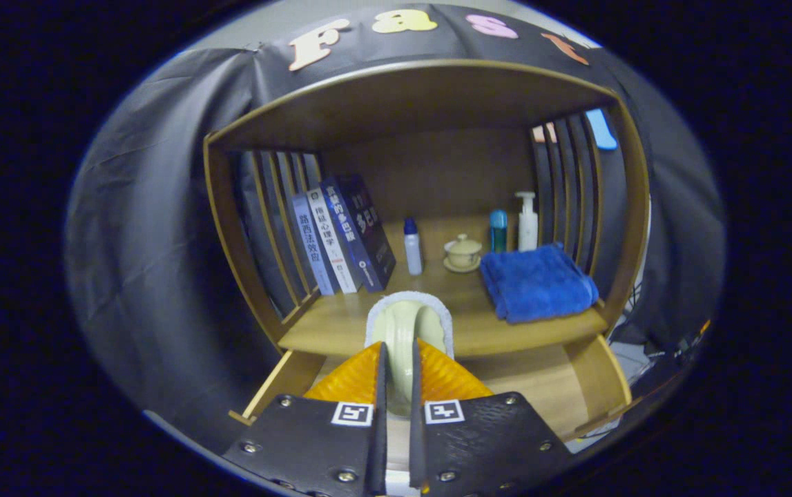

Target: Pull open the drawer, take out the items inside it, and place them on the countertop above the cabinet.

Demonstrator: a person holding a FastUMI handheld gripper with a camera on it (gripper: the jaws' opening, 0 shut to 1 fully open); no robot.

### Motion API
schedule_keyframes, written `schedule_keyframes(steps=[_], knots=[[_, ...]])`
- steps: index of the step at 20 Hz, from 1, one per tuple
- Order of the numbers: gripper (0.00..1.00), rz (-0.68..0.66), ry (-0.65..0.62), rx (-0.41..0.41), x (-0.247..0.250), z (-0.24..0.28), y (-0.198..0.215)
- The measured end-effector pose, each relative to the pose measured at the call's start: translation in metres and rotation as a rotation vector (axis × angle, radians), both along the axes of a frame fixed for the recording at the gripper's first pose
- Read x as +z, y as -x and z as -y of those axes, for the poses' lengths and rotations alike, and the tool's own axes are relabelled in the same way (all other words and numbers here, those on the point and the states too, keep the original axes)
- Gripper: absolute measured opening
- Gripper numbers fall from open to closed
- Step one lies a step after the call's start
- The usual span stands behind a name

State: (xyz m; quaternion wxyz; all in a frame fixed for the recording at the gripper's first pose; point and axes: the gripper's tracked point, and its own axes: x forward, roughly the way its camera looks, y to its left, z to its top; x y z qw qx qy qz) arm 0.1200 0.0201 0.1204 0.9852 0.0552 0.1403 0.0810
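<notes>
My gripper point(396, 359) is shut on a pale green slipper with a white fuzzy rim point(406, 324), held upright between the two fingers. The slipper's toe reaches up in front of the countertop's point(340, 324) front edge. Below and behind the fingers, the wooden drawer point(575, 386) stands pulled open; its side walls and bare bottom board show to the left and right of the fingers. What lies in the drawer directly under the fingers is hidden.
On the countertop stand several books point(340, 238) leaning at the left, a small white bottle with a blue cap point(413, 248), a lidded cup on a saucer point(462, 252), a teal bottle point(498, 231), a white pump bottle point(527, 222) and a folded blue towel point(537, 281) at the right. Slatted side walls enclose the shelf.
</notes>
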Motion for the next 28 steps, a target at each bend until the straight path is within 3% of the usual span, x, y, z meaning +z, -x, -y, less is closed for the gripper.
schedule_keyframes(steps=[3,8,14,20,26,28], knots=[[0.13,0.060,0.025,0.001,0.023,0.002,-0.015],[0.13,0.125,-0.007,-0.079,0.047,0.022,-0.064],[0.13,0.038,-0.027,-0.147,0.010,0.034,-0.125],[0.14,-0.062,-0.026,-0.128,-0.053,0.012,-0.158],[0.21,-0.050,0.018,-0.112,-0.076,-0.003,-0.175],[0.21,0.004,0.072,-0.140,-0.074,0.004,-0.180]])
